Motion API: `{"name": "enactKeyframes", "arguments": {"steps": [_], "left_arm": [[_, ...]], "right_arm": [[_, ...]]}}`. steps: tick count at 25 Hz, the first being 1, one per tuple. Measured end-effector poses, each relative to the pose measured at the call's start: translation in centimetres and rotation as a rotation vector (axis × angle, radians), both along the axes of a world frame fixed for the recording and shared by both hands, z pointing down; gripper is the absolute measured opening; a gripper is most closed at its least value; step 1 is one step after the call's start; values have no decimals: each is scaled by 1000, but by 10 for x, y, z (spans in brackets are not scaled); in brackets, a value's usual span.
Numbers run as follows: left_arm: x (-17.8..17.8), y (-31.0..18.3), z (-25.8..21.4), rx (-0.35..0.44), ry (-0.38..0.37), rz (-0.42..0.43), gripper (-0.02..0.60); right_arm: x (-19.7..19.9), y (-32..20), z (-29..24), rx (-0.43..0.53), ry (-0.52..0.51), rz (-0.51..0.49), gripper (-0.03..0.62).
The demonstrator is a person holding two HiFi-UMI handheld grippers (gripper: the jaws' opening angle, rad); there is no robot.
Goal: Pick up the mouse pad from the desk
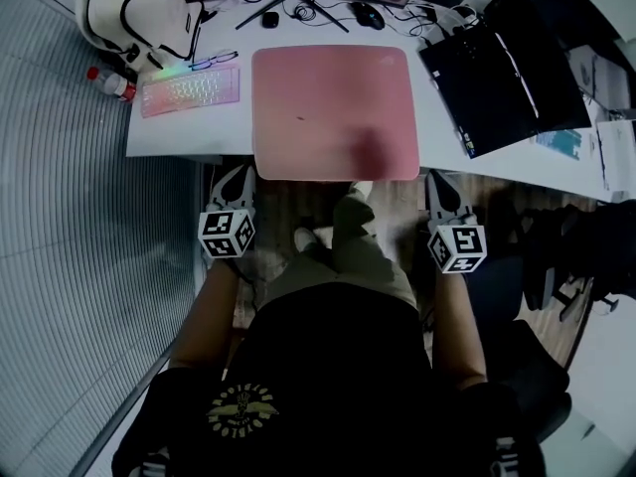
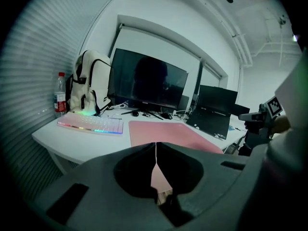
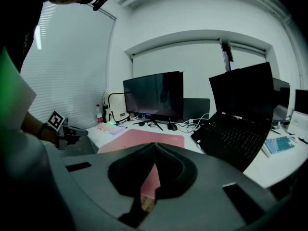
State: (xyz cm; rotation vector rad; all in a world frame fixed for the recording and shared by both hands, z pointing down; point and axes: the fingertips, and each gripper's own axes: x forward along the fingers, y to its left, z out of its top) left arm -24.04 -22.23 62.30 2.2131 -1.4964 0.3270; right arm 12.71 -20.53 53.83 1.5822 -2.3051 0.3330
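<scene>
Pink mouse pad (image 1: 333, 107) lies flat on the desk (image 1: 184, 132) between keyboard (image 1: 189, 89) and laptop (image 1: 502, 82), overhanging the front edge, with left gripper (image 1: 241, 174) and right gripper (image 1: 437, 179) near its front corners, jaws pressed together, pinching nothing.

Closed left gripper (image 2: 156, 150), pink mouse pad (image 2: 166, 133), keyboard (image 2: 91, 124), monitor (image 2: 147, 84)

Office workstation: desk (image 1: 179, 132) with monitor (image 2: 147, 83), keyboard (image 1: 189, 90), laptop (image 1: 502, 82).
</scene>
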Motion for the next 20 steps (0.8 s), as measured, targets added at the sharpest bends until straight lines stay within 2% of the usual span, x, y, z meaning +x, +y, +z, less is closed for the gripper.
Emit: {"name": "enactKeyframes", "arguments": {"steps": [3,7,10,15,18,20], "left_arm": [[-1,-1,25,-61,-3,5,16],[-3,0,53,-138,25,-5,100],[0,0,71,-191,65,7,144],[5,-7,94,-255,128,3,255],[6,-15,101,-266,134,-9,284],[8,-20,105,-276,150,-12,301]], "right_arm": [[6,-1,22,-49,14,9,-8],[13,-1,52,-126,16,5,1],[20,-4,79,-193,3,10,64],[32,-4,121,-328,-51,25,188],[40,-3,144,-397,-77,32,249],[48,-5,158,-426,-78,46,268]]}}
